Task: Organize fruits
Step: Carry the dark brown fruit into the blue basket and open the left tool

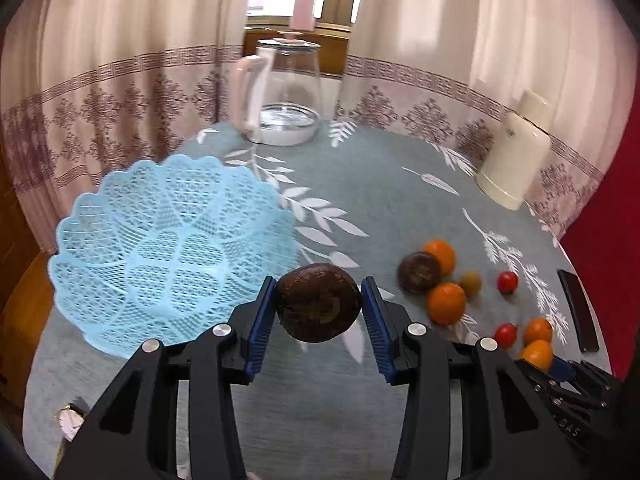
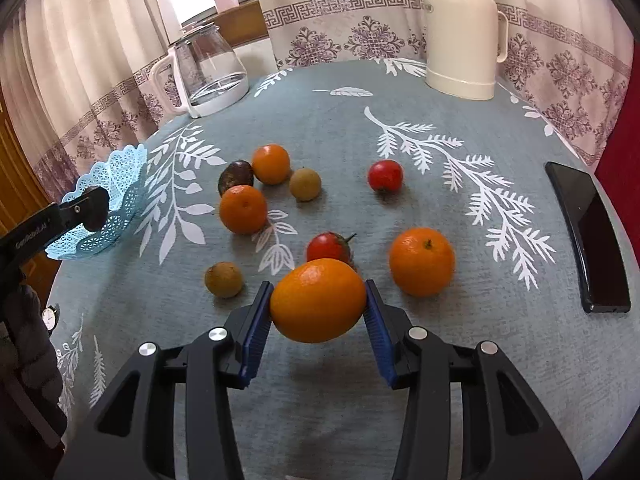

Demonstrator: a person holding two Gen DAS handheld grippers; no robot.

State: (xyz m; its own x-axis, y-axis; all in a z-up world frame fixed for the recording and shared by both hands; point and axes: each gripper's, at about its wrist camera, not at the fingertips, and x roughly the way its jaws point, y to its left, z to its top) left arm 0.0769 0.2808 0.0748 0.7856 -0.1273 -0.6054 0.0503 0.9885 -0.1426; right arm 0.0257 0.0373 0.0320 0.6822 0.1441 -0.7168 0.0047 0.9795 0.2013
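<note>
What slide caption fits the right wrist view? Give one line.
Right tongs grip an orange above the remaining fruit.

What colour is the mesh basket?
Light blue; the basket shows best in the left wrist view, lying empty beside the left gripper.

dk brown fruit (image 1: 318, 307) lifted nr basket (image 1: 168, 248) | orange (image 2: 318, 301) lifted

Pale-blue lattice basket (image 1: 168, 248) — grey-blue cloth (image 2: 340, 120), white leaf sprigs — oranges (image 2: 422, 267) bright orange
</note>
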